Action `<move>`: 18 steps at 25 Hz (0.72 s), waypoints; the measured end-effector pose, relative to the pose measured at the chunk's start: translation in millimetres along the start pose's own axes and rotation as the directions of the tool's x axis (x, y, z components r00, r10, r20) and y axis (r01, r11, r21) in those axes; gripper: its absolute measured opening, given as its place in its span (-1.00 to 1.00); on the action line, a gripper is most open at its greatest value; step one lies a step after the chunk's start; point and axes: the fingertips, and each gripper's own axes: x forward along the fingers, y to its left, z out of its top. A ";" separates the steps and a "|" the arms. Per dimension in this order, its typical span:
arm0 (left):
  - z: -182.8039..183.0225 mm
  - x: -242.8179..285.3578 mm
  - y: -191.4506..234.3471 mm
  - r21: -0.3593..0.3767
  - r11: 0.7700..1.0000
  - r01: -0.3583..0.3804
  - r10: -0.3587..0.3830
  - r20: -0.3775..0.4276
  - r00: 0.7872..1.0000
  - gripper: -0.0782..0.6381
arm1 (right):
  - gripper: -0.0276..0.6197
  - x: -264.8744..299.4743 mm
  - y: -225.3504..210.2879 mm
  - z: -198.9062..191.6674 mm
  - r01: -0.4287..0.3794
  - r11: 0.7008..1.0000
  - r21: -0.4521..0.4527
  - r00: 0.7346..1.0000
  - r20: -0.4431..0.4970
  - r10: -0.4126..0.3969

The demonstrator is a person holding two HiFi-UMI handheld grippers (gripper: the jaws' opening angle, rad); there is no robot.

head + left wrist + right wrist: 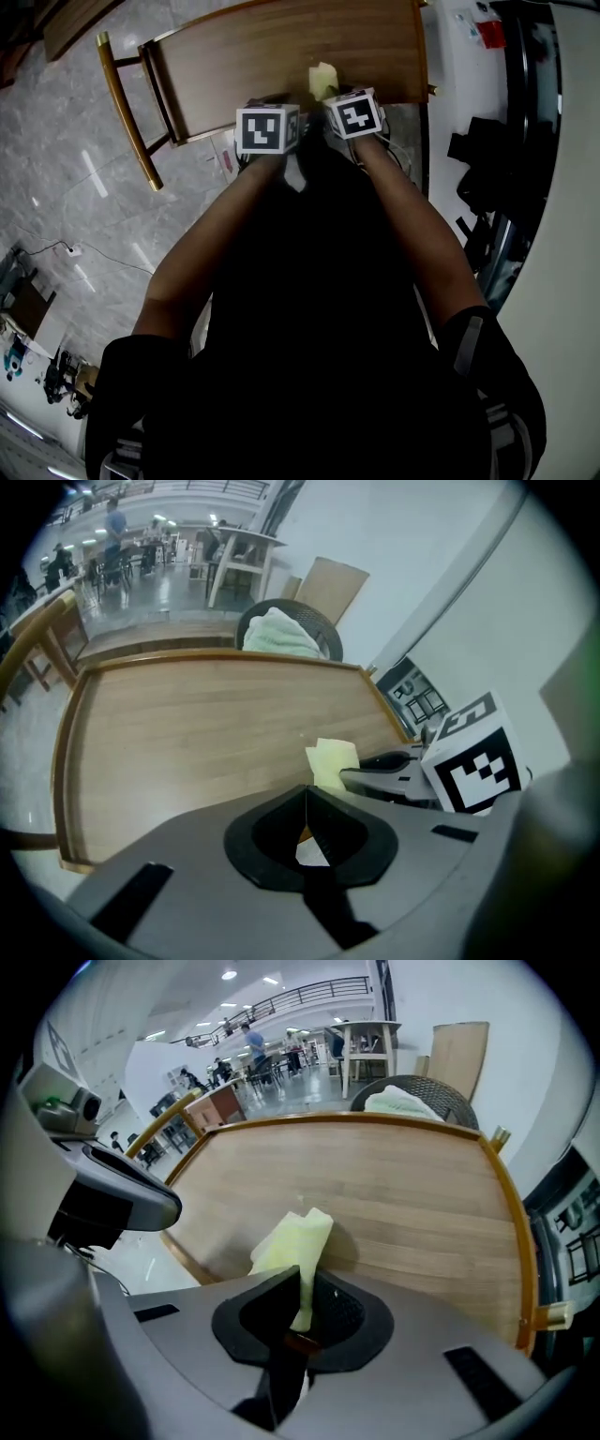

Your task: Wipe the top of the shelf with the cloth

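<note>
Stands over a wooden shelf [281, 52], both forearms stretched forward. Pinches a folded pale yellow cloth [293, 1241] in the right gripper [302, 1305], jaws pressed onto its lower edge, the rest sticking up and forward past the tips. Holds that cloth at the near edge of the shelf top, right of the middle in the head view; cannot tell whether it touches the wood or sits just above it. Carries the left gripper [306, 816] just beside the right one, on its left, jaws pressed together with nothing gripped between them. Looks, in the left gripper view, along those closed tips toward the cloth, ahead and slightly to the right, at the end of the right gripper's grey fingers [380, 780]. Faces, past the far edge of the shelf, a dark woven basket [412, 1099] with a pale bundle inside. Stands on a grey marbled floor [66, 178].
</note>
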 end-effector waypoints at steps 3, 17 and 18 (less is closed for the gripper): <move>4.5 11.0 -19.7 0.009 1.000 0.017 -0.017 0.000 1.000 -0.75 | -0.78 -9.2 -33.1 -13.3 0.031 0.999 0.032 1.000 -0.009 -0.030; 9.0 35.6 -70.1 0.058 0.998 0.033 -0.032 -0.011 0.999 -0.75 | -0.78 -50.4 -151.8 -44.4 0.257 0.962 0.088 0.966 -0.025 -0.256; 10.4 34.6 -70.3 0.061 0.998 0.031 -0.031 -0.007 1.000 -0.75 | -0.78 -53.0 -157.6 -45.7 0.276 0.957 0.084 0.961 -0.025 -0.275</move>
